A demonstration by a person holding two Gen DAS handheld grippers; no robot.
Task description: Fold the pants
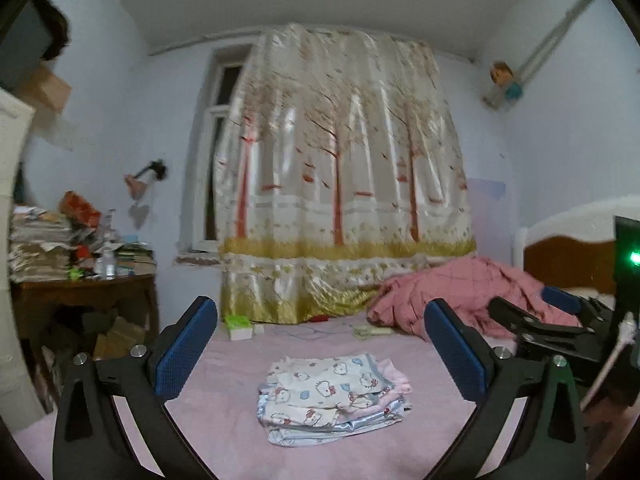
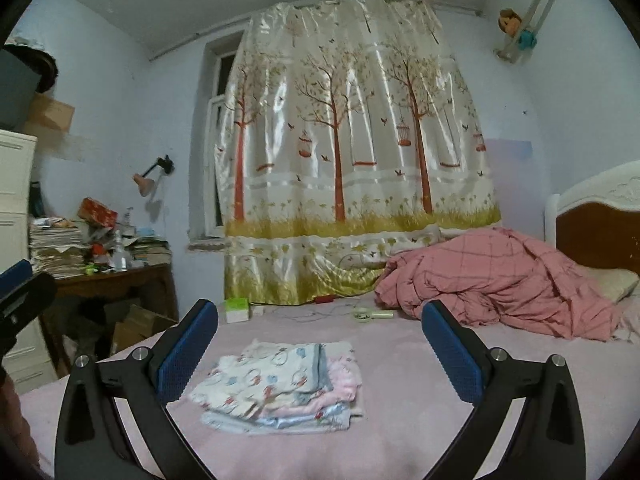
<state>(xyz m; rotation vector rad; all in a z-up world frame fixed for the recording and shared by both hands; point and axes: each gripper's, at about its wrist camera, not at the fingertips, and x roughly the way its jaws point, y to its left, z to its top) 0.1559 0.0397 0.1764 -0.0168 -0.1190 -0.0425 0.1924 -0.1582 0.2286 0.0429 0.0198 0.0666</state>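
The pants [image 1: 334, 398] lie folded into a small flat stack on the pink bed sheet; they are white with a cartoon print, with pink and pale blue layers showing at the edges. They also show in the right wrist view [image 2: 280, 386]. My left gripper [image 1: 320, 344] is open and empty, held above the bed just in front of the stack. My right gripper [image 2: 320, 344] is open and empty too, with the stack below and left of its middle. The right gripper [image 1: 560, 320] also shows at the right edge of the left wrist view.
A rumpled pink checked quilt [image 2: 500, 280] lies at the bed's head by the headboard [image 2: 600, 232]. A small green box [image 2: 237, 309] and a hand fan [image 2: 370, 314] lie by the curtain [image 2: 352, 160]. A cluttered wooden desk [image 2: 100, 276] stands at the left.
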